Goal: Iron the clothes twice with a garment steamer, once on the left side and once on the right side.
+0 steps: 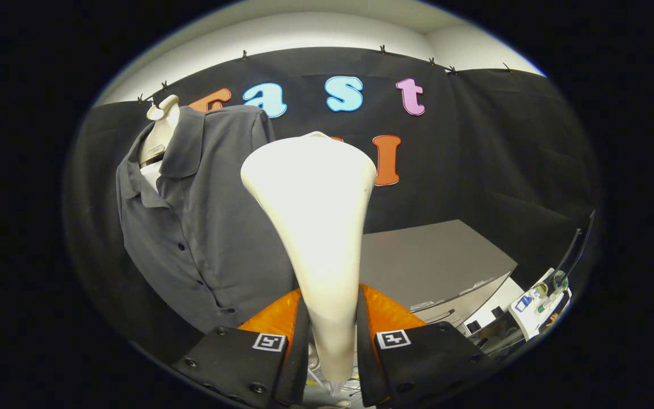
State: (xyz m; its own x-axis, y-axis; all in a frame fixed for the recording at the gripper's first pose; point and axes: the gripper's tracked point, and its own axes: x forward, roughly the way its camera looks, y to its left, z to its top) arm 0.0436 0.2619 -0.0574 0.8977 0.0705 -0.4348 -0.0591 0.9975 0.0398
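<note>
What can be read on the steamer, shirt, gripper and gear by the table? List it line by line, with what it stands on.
Steamer, clamped between both fingers of the hand-held gripper: no text.
Shirt: no text visible.
Finger markers: square codes, no words.
Gear beside the table: labels too small to read.
</note>
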